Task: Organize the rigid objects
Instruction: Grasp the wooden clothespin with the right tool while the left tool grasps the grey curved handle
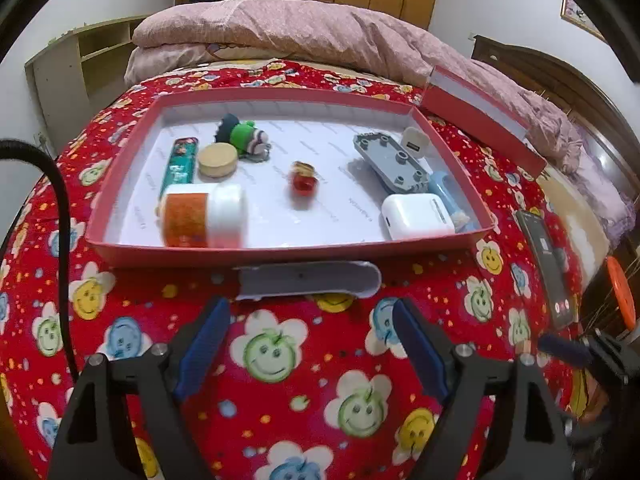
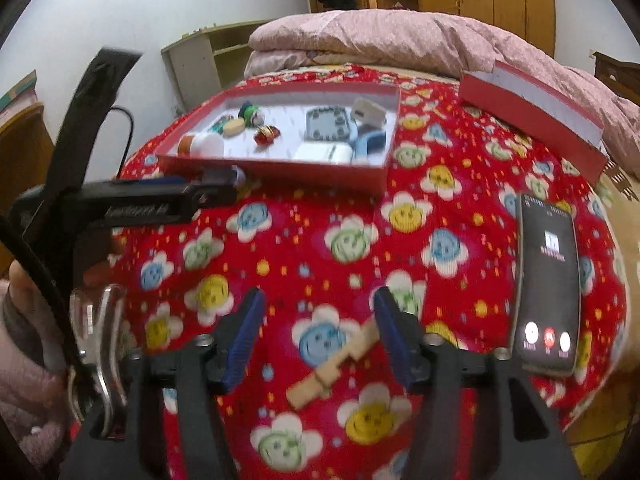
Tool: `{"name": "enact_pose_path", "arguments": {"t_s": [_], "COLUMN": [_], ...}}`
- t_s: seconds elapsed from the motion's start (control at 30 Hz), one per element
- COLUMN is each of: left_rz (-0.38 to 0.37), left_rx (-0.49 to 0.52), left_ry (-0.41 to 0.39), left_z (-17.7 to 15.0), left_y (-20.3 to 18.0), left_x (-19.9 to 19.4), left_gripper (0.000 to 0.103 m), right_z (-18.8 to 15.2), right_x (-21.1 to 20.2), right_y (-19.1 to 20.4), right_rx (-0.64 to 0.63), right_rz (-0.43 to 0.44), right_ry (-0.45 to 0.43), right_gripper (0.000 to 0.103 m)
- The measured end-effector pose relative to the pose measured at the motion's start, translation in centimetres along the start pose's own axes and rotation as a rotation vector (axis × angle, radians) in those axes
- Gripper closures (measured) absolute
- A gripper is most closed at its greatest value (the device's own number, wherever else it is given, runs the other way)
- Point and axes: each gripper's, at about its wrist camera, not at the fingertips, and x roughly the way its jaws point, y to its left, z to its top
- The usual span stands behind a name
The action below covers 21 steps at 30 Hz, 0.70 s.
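Note:
A shallow red box (image 1: 280, 254) sits on the bedspread. In it are an orange jar with a white lid (image 1: 204, 220), a wooden disc (image 1: 218, 159), a grey studded plate (image 1: 394, 164) and a white case (image 1: 416, 216), among other small things. A pale grey oblong case (image 1: 308, 280) lies just in front of the box. My left gripper (image 1: 310, 312) is open right behind that case, with nothing between its fingers. My right gripper (image 2: 320, 300) is open over a wooden clip (image 2: 332, 364) that lies on the bedspread between its fingers, against the right-hand one.
A black phone (image 2: 546, 280) with its screen lit lies to the right of the right gripper. The red box lid (image 2: 532, 112) rests at the back right, and a folded pink quilt (image 1: 300, 36) lies behind the box. A black cable (image 1: 60, 200) hangs at the left.

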Motion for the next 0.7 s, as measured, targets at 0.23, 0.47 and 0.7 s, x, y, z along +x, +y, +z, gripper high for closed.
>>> {"name": "enact_pose_path", "arguments": {"t_s": [0.23, 0.47, 0.7], "left_rz": [0.046, 0.096, 0.138], "left_rx": [-0.020, 0.000, 0.034], "left_ry": [-0.027, -0.052, -0.054], "left_z": [0.2, 0.2, -0.1], "left_y": [-0.4, -1.0, -1.3], "left_x": [1.3, 1.8, 1.7], "left_gripper": [0.016, 0.016, 0.026], "right_z": [-2.2, -2.9, -3.1], "right_x": [-0.3, 0.6, 0.6], "right_y": [-0.1, -0.3, -0.3], "right_rx": [0.003, 0.042, 0.054], "right_rz": [0.005, 0.001, -0.041], "right_ry": [0.035, 0.034, -0.004], "right_gripper": [0.040, 0.040, 0.067]}}
